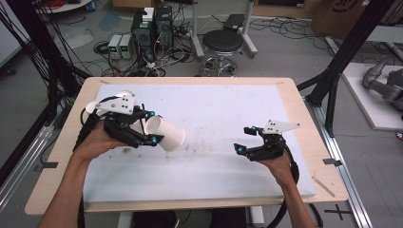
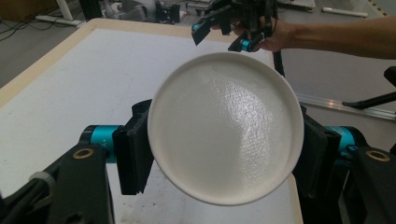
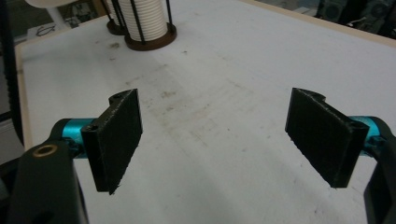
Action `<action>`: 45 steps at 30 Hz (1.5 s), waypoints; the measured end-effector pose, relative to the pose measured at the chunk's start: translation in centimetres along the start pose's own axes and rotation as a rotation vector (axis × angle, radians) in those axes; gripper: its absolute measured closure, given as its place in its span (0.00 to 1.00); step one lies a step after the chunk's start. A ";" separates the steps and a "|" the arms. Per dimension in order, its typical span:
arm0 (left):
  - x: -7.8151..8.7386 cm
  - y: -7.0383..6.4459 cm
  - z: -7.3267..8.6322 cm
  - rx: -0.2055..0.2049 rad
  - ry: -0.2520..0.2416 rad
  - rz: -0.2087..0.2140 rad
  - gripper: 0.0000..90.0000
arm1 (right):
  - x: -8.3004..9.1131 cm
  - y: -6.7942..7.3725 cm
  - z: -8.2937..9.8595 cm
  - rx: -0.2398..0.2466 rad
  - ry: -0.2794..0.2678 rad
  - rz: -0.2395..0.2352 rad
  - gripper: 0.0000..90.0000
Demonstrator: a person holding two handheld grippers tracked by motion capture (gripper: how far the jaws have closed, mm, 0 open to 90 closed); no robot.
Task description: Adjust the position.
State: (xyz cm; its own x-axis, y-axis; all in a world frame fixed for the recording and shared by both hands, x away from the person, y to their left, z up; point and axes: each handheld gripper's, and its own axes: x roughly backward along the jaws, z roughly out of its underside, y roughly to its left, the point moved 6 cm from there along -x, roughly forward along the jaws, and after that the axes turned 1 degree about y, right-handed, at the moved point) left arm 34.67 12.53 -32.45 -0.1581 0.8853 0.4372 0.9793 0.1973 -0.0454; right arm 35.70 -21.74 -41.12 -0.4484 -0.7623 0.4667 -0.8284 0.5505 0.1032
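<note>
A white cup [image 1: 170, 135] lies tipped on its side above the left part of the white mat [image 1: 223, 107], with my left gripper [image 1: 154, 127] shut on it. In the left gripper view the cup's round base [image 2: 224, 116] faces the camera, and the two black jaws press on its sides around my left gripper [image 2: 224, 154]. My right gripper [image 1: 243, 139] hovers over the right part of the mat, open with nothing in it. Its pads [image 3: 119, 135] stand wide apart around my right gripper [image 3: 224, 135]. It also shows far off as the right gripper [image 2: 224, 30].
A stack of white cups [image 3: 142, 18] stands in a rod holder on a brown base at the mat's far side in the right gripper view. The wooden table edge [image 1: 304, 114] frames the mat. A stool [image 1: 222, 45] and computer boxes [image 1: 154, 26] stand on the floor beyond.
</note>
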 end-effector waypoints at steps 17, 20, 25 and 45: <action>-1.5 -0.1 0.5 0.032 -0.055 0.012 0.36 | -1.0 1.5 -4.1 0.086 -0.012 -0.103 0.22; -1.9 -0.1 0.8 0.042 -0.070 0.016 0.37 | -1.4 1.9 -4.7 0.101 -0.013 -0.129 0.22; -2.5 -0.1 1.1 0.053 -0.095 0.020 0.37 | -1.9 2.6 -5.8 0.124 -0.015 -0.175 0.22; -3.7 -0.3 1.1 0.073 -0.173 0.026 0.37 | -4.3 4.9 -8.5 0.175 -0.040 -0.344 0.22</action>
State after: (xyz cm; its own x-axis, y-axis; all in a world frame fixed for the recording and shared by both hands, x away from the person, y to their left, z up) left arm 34.84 9.70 -35.02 -0.1581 0.9484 0.2748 0.9726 0.1976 -0.1223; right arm 36.38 -12.91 -35.17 -0.1444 -0.9067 0.3964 -0.9759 0.1968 0.0947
